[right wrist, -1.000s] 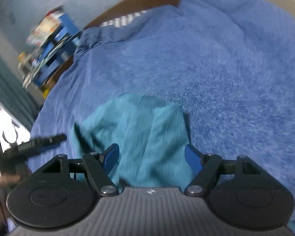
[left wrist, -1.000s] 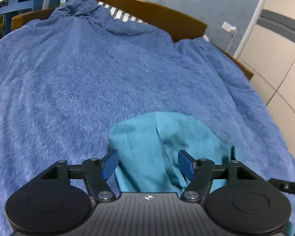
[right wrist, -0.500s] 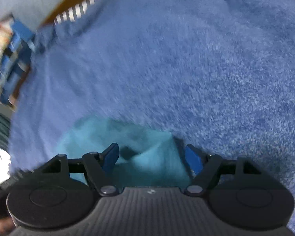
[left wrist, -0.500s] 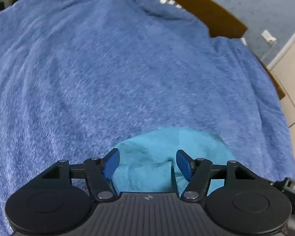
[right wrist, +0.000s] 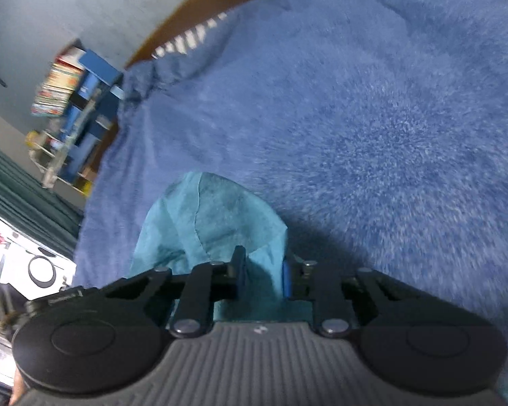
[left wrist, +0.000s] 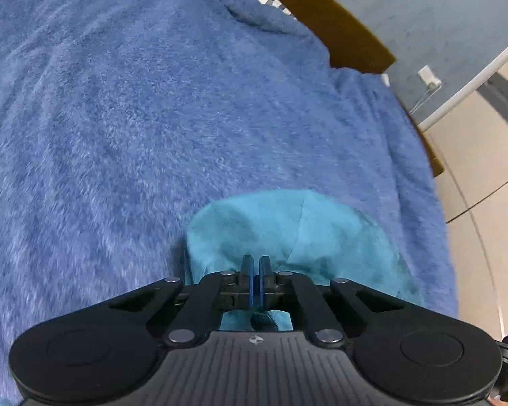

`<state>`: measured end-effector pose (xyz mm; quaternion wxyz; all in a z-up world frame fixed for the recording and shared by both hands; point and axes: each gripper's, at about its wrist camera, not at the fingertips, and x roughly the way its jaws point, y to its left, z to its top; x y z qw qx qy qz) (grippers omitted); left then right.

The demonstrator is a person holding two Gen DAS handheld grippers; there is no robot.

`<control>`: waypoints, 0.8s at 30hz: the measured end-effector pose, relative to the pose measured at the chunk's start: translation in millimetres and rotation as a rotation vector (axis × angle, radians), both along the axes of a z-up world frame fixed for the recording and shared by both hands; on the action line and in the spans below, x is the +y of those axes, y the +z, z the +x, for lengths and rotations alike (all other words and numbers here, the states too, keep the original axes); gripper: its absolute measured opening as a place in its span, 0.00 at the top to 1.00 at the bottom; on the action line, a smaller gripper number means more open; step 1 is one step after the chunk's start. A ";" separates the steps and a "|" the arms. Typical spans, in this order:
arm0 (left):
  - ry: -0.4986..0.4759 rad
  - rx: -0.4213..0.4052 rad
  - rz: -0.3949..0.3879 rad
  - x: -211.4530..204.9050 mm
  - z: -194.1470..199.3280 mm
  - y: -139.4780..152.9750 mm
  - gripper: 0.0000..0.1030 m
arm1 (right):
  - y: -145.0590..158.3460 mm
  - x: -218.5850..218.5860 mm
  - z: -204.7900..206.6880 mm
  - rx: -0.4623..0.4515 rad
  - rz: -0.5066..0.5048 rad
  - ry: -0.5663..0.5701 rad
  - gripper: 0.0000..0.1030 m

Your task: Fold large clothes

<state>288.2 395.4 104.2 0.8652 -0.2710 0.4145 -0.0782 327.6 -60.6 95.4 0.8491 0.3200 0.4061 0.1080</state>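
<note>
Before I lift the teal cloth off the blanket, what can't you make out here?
- Left wrist view: the teal cloth near edge, hidden under the left tool.
- Right wrist view: whether the right tool is fully clamped; cloth fills its gap.
- Right wrist view: shelf contents, blurred.
- Garment type: bunched, unclear.

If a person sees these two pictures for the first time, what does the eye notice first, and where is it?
First comes the fluffy blue fleece blanket that covers the whole bed. On it, in the lower middle of both views, lies the crumpled teal cloth garment. The left gripper is pinched shut on the garment's near edge, while the right gripper has a fold of it between its fingers, not fully closed. Behind the blanket curves a brown wooden headboard.
</note>
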 end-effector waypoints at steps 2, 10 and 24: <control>-0.006 -0.027 -0.024 1.0 -21.8 7.4 0.98 | 13.2 0.8 -25.5 -0.033 0.004 0.005 0.81; -0.043 -0.173 -0.031 1.6 -140.3 47.8 0.98 | 47.2 0.1 -134.9 -0.147 0.000 -0.043 0.81; -0.129 -0.163 -0.025 -11.2 -357.6 10.9 0.97 | 5.7 7.2 -309.6 -0.104 -0.202 -0.025 0.77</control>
